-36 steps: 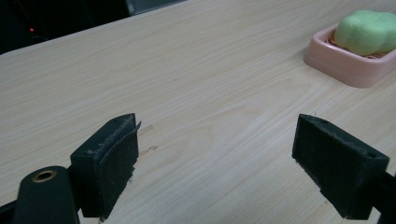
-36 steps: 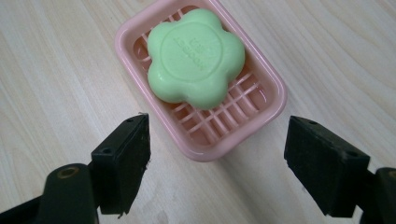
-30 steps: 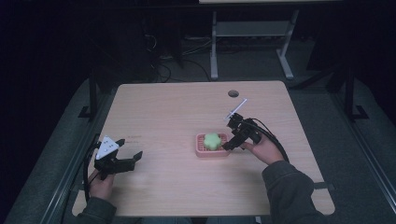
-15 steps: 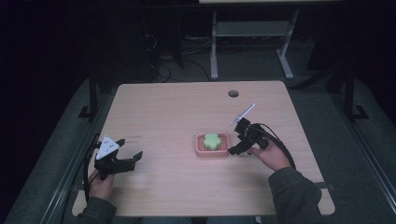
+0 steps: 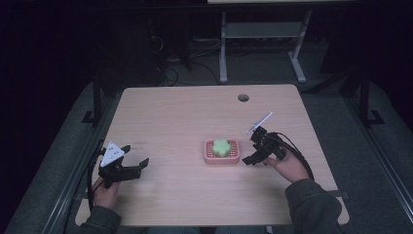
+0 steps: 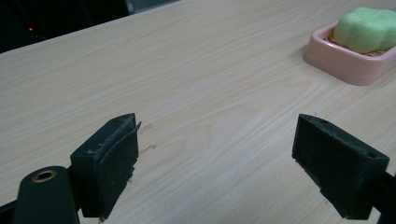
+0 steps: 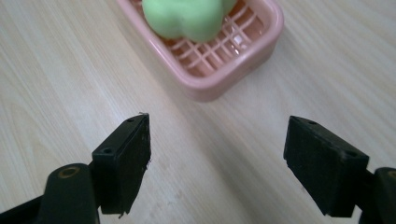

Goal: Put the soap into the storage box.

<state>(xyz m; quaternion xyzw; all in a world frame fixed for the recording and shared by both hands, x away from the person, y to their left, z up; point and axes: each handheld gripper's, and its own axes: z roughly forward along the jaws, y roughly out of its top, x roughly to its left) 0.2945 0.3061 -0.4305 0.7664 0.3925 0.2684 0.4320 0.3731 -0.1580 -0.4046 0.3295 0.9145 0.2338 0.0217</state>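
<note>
Beside dish (image 5: 221, 157), right gripper (image 5: 251, 147) lowered.

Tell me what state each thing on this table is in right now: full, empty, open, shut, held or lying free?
Pink plastic soap dish with a slatted bottom: flat on the table, occupied, held by nothing.
Pale green flower-shaped soap: lying in the dish, untouched.
Left gripper: jaws wide open, empty, over bare wood far from the dish.
Right gripper: jaws wide open, empty, just beside the dish, not touching it.
Light wooden table: level, with a round cable hole near its far edge.
</note>
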